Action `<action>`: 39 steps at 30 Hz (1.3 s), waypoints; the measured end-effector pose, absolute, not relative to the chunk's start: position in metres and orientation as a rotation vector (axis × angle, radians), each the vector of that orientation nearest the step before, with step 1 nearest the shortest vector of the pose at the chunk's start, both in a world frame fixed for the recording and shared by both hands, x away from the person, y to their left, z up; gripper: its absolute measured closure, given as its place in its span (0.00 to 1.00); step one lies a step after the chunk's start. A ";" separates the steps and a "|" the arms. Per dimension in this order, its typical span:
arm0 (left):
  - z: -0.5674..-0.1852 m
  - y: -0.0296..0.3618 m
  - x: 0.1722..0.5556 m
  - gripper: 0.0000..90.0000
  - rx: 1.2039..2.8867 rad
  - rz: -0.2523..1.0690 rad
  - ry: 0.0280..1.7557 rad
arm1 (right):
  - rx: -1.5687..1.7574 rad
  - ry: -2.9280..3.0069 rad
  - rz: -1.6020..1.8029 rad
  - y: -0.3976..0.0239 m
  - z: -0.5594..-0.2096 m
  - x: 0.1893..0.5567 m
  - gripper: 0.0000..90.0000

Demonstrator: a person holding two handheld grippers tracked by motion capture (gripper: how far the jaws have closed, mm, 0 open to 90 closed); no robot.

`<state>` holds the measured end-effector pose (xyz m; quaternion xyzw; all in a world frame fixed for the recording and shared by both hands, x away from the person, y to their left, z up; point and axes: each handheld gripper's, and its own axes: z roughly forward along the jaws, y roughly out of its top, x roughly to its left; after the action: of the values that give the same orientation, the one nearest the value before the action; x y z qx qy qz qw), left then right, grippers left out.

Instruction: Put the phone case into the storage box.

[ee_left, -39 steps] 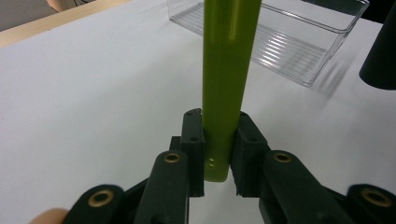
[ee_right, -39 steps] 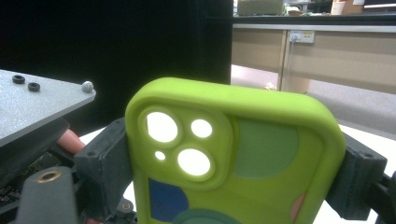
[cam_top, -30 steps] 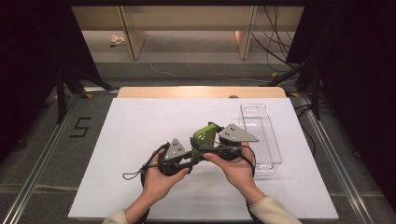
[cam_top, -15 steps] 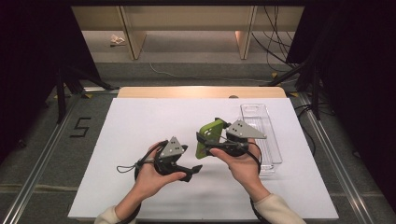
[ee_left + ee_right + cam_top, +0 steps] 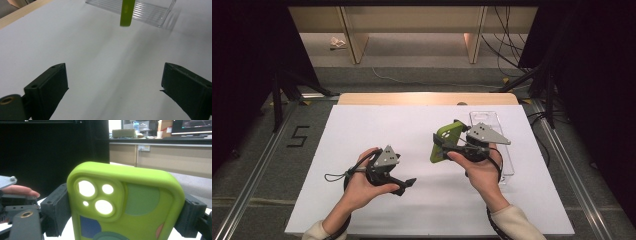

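Since the earlier frame my left gripper (image 5: 404,184) has been letting go of the green phone case (image 5: 445,142) and drawing away toward my left; its jaws have just been opening and are now standing spread over bare white table (image 5: 377,125), nothing between them. My right gripper (image 5: 452,146) is pinching the case across its width, holding it upright above the table, long axis standing up. The clear tray (image 5: 507,165) is lying just beyond my right hand, the nearer one.
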<state>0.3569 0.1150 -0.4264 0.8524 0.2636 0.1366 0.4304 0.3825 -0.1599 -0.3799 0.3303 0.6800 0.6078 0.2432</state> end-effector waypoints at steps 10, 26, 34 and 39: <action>-0.428 0.126 0.356 0.05 2.139 0.359 0.657 | 0.934 1.809 1.648 -0.175 -0.374 0.387 0.19; -0.430 0.143 0.352 0.04 2.115 0.379 0.689 | 0.959 1.767 1.636 -0.189 -0.369 0.390 0.19; -0.430 0.151 0.351 0.04 2.100 0.388 0.705 | 0.977 1.741 1.630 -0.196 -0.366 0.391 0.19; -0.430 0.155 0.351 0.04 2.089 0.395 0.712 | 0.984 1.724 1.628 -0.202 -0.363 0.392 0.19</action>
<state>0.3508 0.1554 -0.4305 0.8391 0.2862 0.1585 0.4347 0.3921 -0.2016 -0.3631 0.3674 0.6442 0.6081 0.2832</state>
